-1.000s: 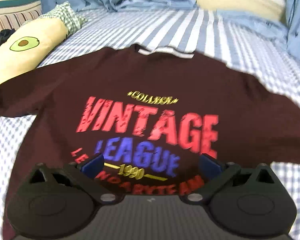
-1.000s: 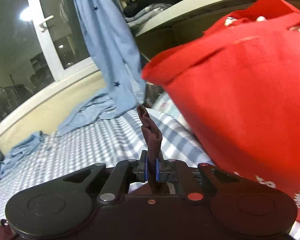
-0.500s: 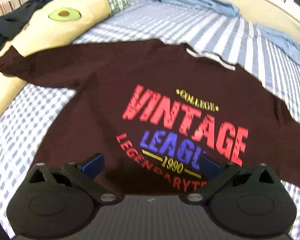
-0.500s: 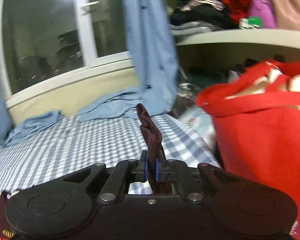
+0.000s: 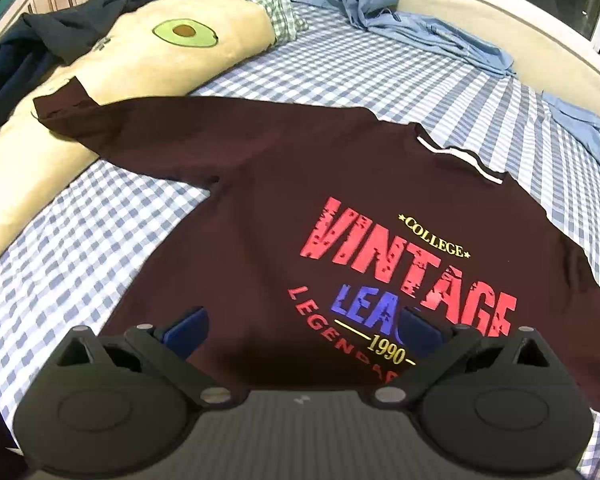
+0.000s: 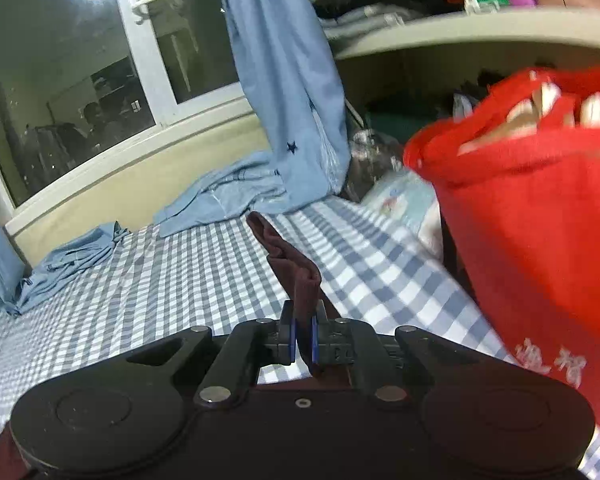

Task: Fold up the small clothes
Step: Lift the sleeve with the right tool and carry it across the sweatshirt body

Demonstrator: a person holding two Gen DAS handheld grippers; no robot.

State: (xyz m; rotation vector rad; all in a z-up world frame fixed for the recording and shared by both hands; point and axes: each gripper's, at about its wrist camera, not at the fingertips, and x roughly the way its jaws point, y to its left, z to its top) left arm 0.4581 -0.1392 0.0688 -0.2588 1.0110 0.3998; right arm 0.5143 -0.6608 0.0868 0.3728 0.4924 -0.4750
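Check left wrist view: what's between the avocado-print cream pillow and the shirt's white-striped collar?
Only the dark maroon printed T-shirt itself: its sleeve drapes onto the cream avocado-print pillow, and cloth runs unbroken to the white-striped collar.

T-shirt [image 5: 284,208]: dark maroon, red, blue and yellow lettering, white-striped collar. Bed sheet [image 5: 360,76]: blue-white gingham. Pillow [image 5: 172,52]: cream, green avocado print. Bag [image 6: 540,248]: red, white characters. Curtain [image 6: 284,80]: light blue, dark stars.

The maroon T-shirt [image 5: 260,200] was matt knit cloth with a glossy, cracked print. The checked bedsheet [image 5: 360,76] looked woven and smooth, the avocado pillow [image 5: 172,48] plush. The red tote bag [image 6: 540,248] was coarse cloth; the left gripper [image 5: 302,330] matt black plastic.
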